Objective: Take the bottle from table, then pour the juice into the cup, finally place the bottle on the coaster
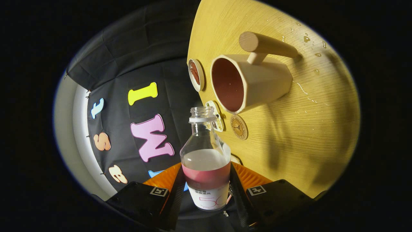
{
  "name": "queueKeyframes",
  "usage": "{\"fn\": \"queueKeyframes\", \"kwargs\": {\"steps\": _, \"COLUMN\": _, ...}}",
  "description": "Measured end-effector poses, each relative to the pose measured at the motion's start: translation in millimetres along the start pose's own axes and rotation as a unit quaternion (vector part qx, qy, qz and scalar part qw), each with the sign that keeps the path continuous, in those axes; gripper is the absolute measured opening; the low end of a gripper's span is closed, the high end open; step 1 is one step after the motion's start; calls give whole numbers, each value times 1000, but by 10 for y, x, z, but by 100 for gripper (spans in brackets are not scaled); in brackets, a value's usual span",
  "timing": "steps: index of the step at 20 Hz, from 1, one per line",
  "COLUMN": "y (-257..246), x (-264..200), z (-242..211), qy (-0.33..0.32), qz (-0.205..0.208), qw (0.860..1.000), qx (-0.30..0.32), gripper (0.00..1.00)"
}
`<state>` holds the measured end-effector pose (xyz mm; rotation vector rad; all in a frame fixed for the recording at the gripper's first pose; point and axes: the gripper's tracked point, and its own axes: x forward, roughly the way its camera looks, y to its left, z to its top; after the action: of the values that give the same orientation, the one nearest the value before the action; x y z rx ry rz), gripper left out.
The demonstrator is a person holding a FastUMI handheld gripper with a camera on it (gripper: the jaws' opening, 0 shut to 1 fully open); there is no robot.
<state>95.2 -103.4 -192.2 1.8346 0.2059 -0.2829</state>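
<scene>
I count one clear plastic bottle, uncapped, with a white label band low on its body, one beige faceted cup with a round wooden peg handle, and four small round coasters: a white-rimmed one with a reddish-brown centre just beside the cup's mouth, a pale patterned one behind the bottle's neck, a wooden disc with an engraved emblem next to it, and another whose edge barely shows behind the bottle's shoulder. My hand-held gripper has both fingers pressed against the bottle's sides, clamped around its lower body. The bottle holds pinkish-red juice filling roughly its lower part; the cup's inside shows dark reddish. The whole view is rolled, so the light wood-grain bench stands tilted, with scattered drops and wet streaks near the cup's handle. Beyond the bench hangs black cloth.
</scene>
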Motion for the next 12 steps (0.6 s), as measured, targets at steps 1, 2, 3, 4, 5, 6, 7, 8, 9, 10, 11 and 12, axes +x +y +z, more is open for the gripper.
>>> {"fn": "queueKeyframes", "kwargs": {"steps": 1, "y": 16, "x": -6, "z": 1, "qy": 7, "qz": -1, "qw": 1000, "qx": 1, "gripper": 74}}
{"fn": "queueKeyframes", "kwargs": {"steps": 2, "y": 13, "x": -5, "z": 9, "qy": 13, "qz": -3, "qw": 1000, "qx": 0, "gripper": 74}}
{"fn": "queueKeyframes", "kwargs": {"steps": 3, "y": 8, "x": -12, "z": 28, "qy": 18, "qz": -5, "qw": 1000, "qx": -1, "gripper": 74}}
{"fn": "queueKeyframes", "kwargs": {"steps": 4, "y": 0, "x": -14, "z": 48, "qy": 22, "qz": -6, "qw": 1000, "qx": 0, "gripper": 74}}
{"fn": "queueKeyframes", "kwargs": {"steps": 5, "y": -15, "x": -16, "z": 70, "qy": 25, "qz": -8, "qw": 1000, "qx": 4, "gripper": 74}}
{"fn": "queueKeyframes", "kwargs": {"steps": 6, "y": -23, "x": -28, "z": 87, "qy": 28, "qz": -10, "qw": 1000, "qx": 9, "gripper": 74}}
{"fn": "queueKeyframes", "kwargs": {"steps": 7, "y": -19, "x": -46, "z": 97, "qy": 30, "qz": -12, "qw": 999, "qx": 11, "gripper": 74}}
{"fn": "queueKeyframes", "kwargs": {"steps": 8, "y": -25, "x": -53, "z": 105, "qy": 32, "qz": -14, "qw": 999, "qx": 14, "gripper": 74}}
{"fn": "queueKeyframes", "kwargs": {"steps": 9, "y": -35, "x": -65, "z": 103, "qy": 37, "qz": -17, "qw": 999, "qx": 17, "gripper": 74}}
{"fn": "queueKeyframes", "kwargs": {"steps": 10, "y": -27, "x": -75, "z": 96, "qy": 40, "qz": -17, "qw": 999, "qx": 19, "gripper": 74}}
{"fn": "queueKeyframes", "kwargs": {"steps": 11, "y": -18, "x": -83, "z": 97, "qy": 44, "qz": -17, "qw": 999, "qx": 21, "gripper": 74}}
{"fn": "queueKeyframes", "kwargs": {"steps": 12, "y": -12, "x": -91, "z": 93, "qy": 46, "qz": -18, "qw": 998, "qx": 24, "gripper": 74}}
